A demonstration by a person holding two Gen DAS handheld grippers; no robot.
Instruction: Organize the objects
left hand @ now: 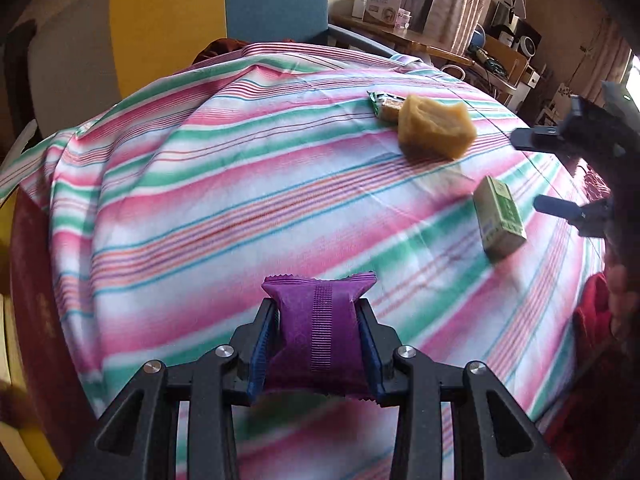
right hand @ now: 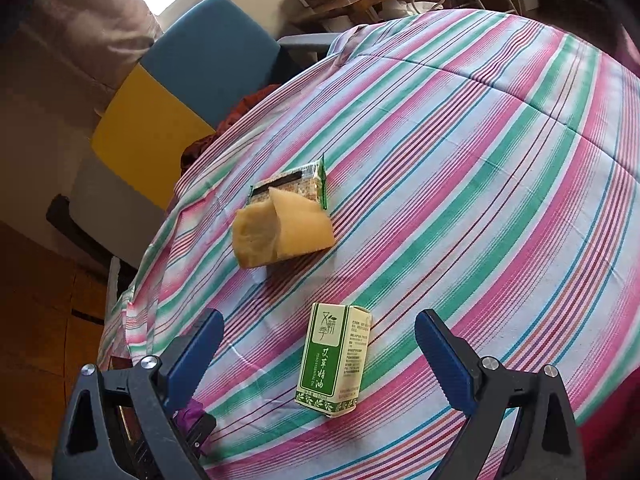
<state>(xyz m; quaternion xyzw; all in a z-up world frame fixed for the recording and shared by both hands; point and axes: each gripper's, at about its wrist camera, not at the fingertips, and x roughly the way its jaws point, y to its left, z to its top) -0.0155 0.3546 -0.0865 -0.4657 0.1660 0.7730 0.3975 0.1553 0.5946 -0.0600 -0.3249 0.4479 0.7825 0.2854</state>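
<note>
My left gripper [left hand: 318, 316] is shut on a purple snack packet [left hand: 320, 336], its blue pads pressing both sides, just above the striped cloth. Farther right lie a yellow sponge block [left hand: 436, 126], a green-wrapped biscuit pack [left hand: 384, 106] behind it, and a green and cream carton [left hand: 500, 218]. In the right wrist view my right gripper [right hand: 318, 330] stands open, hovering over the carton [right hand: 334, 360], which lies between its fingers without touching the pads. The sponge [right hand: 280, 234] and biscuit pack [right hand: 300, 188] lie beyond. A bit of the purple packet [right hand: 192, 410] shows behind the left finger.
A striped pink, green and white cloth [left hand: 200, 200] covers the round table. A blue and yellow chair [left hand: 224, 12] stands at the far edge. A wooden shelf with boxes [left hand: 384, 4] and clutter fills the back right. The table edge [right hand: 120, 300] drops off at left.
</note>
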